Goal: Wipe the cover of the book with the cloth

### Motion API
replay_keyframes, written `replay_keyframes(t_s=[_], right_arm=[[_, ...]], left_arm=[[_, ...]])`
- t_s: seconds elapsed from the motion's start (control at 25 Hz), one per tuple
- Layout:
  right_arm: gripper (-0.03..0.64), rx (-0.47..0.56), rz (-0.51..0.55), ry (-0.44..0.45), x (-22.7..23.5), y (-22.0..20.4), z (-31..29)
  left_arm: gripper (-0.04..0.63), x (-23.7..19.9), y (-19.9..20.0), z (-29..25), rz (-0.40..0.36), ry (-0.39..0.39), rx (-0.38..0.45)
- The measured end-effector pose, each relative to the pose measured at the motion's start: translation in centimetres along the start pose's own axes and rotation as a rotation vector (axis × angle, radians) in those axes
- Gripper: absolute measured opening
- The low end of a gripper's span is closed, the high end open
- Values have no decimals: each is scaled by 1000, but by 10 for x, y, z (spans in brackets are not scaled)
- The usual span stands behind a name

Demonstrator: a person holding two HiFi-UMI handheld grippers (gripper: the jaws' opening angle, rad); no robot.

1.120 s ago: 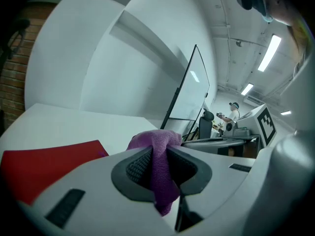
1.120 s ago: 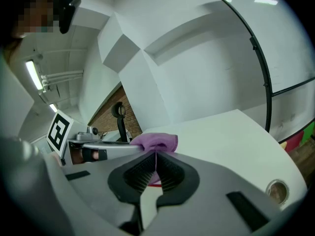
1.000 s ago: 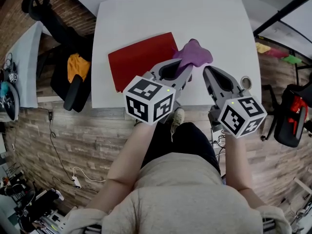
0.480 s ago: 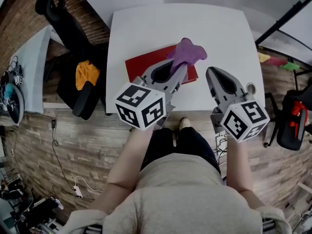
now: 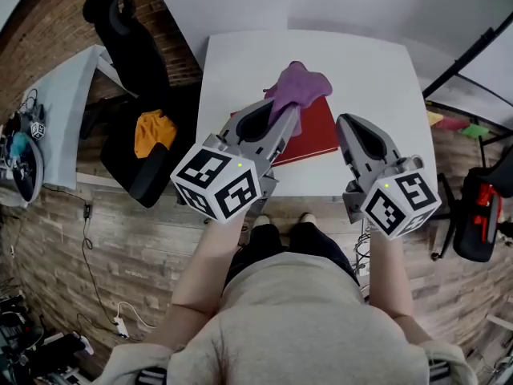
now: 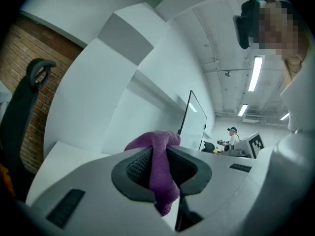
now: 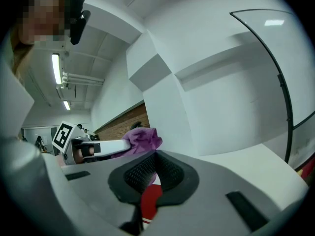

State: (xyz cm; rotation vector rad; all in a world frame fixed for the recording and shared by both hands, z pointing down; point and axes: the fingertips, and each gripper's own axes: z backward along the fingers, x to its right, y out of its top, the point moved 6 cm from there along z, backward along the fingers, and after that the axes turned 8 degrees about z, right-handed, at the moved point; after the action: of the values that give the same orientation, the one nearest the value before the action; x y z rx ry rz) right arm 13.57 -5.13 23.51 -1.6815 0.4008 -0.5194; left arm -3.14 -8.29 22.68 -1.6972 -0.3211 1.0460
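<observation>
1. Cloth (image 5: 300, 87), purple and bunched, is pinched in the left tongs (image 5: 287, 112) over the far edge of the red book (image 5: 313, 131).
2. Book lies flat on the white worktop (image 5: 365, 62), near its front edge.
3. Right tongs (image 5: 346, 123) are pressed together, empty, just beside the book's right side.

From the head: looks steeply down onto the bench (image 5: 377, 70), from well above, far enough back to take in the left claw (image 5: 284, 112) and right claw (image 5: 345, 123) whole. From just behind the left claw's jaws: sits low and very near, faces along them, tilts up toward wall and ceiling. From just behind the right claw's jaws: equally near, faces across toward the left claw. Shares the cloth (image 5: 296, 87) among all three; shares the book (image 5: 313, 127) between head and right gripper views only.
</observation>
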Motion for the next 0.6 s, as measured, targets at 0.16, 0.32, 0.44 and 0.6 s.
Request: replay_keyframes(t_s=[0.16,0.32,0.44,0.6], right_arm=[[21,33,2,19,-16,12,-13],[21,49,20,33,-31,19,-24],[21,53,23,44,-40,17,-28],[21,41,24,57,-49,11,-31]], left_arm=[[80,-11,13,23,15,5,40],[80,-22,19,42,16,16,58],[80,-27,23,53,11,23,67],[80,-30,23,65,3,27,77]])
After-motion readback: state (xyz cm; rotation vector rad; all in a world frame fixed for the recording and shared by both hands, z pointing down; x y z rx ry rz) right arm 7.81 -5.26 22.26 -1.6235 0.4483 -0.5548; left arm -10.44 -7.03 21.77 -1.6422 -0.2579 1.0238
